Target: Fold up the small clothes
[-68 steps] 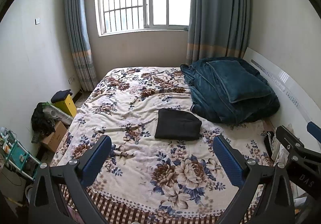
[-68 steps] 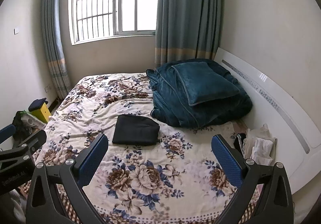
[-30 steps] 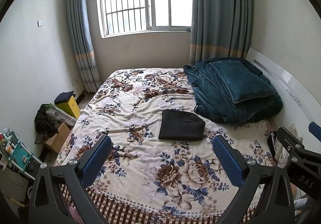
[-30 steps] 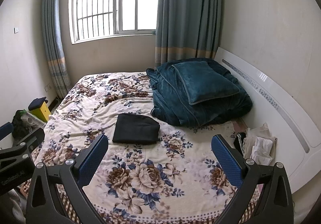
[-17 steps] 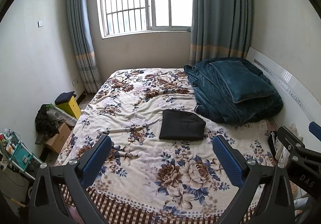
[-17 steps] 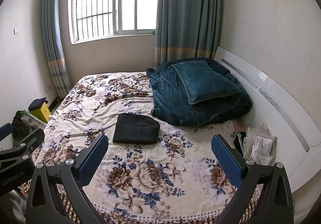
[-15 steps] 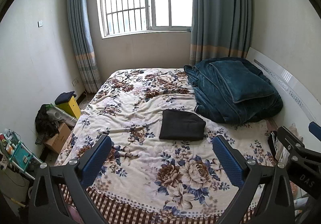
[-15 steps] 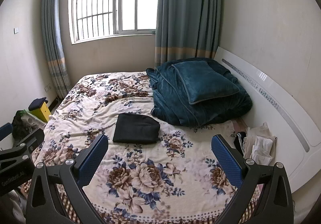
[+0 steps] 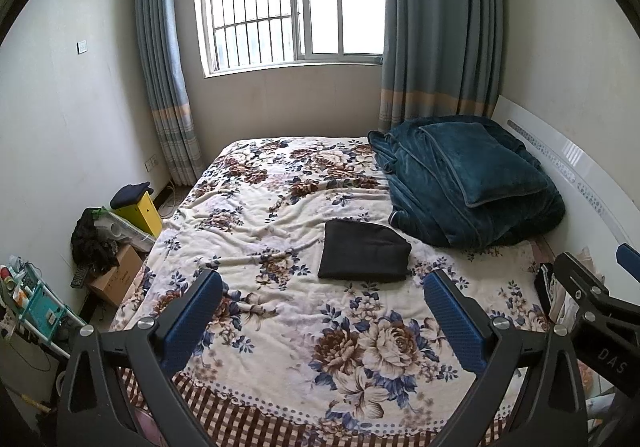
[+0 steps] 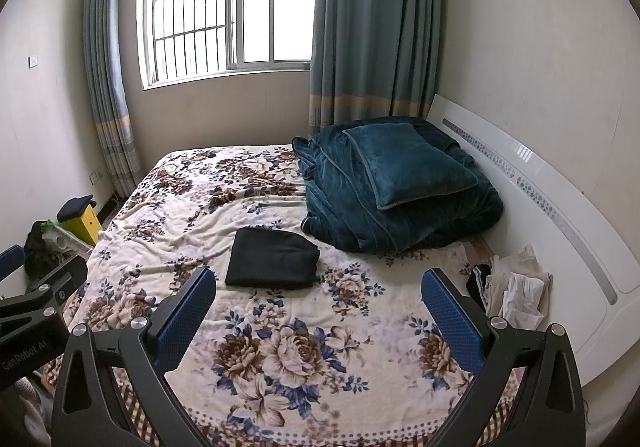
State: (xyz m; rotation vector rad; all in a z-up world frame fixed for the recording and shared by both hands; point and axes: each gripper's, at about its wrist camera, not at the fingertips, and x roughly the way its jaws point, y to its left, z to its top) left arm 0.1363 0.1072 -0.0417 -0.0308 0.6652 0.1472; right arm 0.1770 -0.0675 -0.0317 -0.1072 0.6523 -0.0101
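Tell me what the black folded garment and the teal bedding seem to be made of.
Black folded garment: looks like matte knit or cotton, no sheen, soft rounded edges; exact fabric unclear. Teal bedding: probably plush velvet or fleece, given its soft sheen and thick rolled folds.

Right gripper [image 9: 600,287] cut by right frame edge in left wrist view; jaw spread unreadable there. Left gripper [image 10: 36,287] cut by left edge in right wrist view. Pale clothes pile [image 10: 516,287] crumpled beside headboard [image 10: 560,215], item count unclear. Shelf clutter [image 9: 28,299] too small to identify.
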